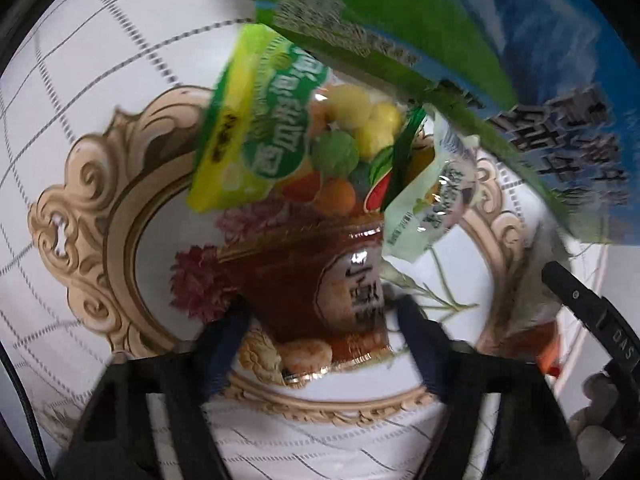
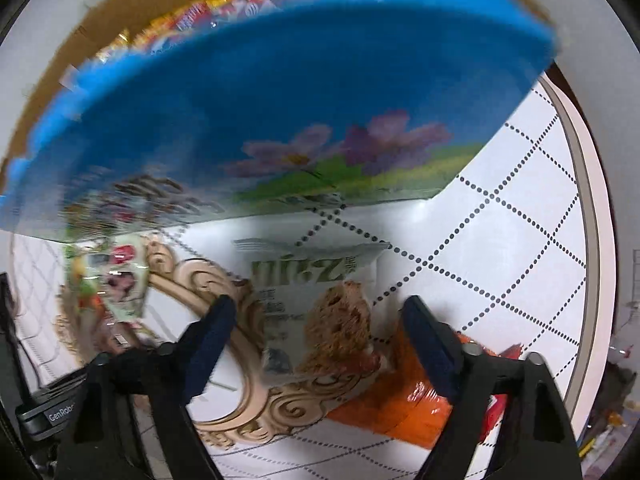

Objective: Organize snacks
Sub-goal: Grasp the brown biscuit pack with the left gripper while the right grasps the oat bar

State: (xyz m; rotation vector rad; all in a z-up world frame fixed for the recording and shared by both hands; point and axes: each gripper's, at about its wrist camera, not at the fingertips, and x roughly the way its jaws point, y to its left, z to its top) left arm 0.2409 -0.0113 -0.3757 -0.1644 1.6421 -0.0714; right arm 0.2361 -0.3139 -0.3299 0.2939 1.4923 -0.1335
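In the left wrist view my left gripper (image 1: pixel 320 316) is open, its jaws on either side of a dark red-brown snack packet (image 1: pixel 320 280) lying on the tablecloth. Beyond it lie a yellow-green candy bag (image 1: pixel 256 128) and a small pale green packet (image 1: pixel 432 200). A large blue and green box (image 1: pixel 400 20) stands behind them. In the right wrist view my right gripper (image 2: pixel 316 320) is open over a white packet (image 2: pixel 316 312) showing a brown bar. An orange packet (image 2: pixel 400 408) lies under it to the right. The blue box (image 2: pixel 280 100) fills the upper view.
The round table has a white dotted-grid cloth (image 2: pixel 500 220) with an ornate beige frame print (image 1: pixel 100 208). A cardboard box (image 2: pixel 120 8) with colourful snacks sits behind the blue box. Another small floral packet (image 2: pixel 112 280) lies at left. The table edge (image 2: pixel 596 240) curves at right.
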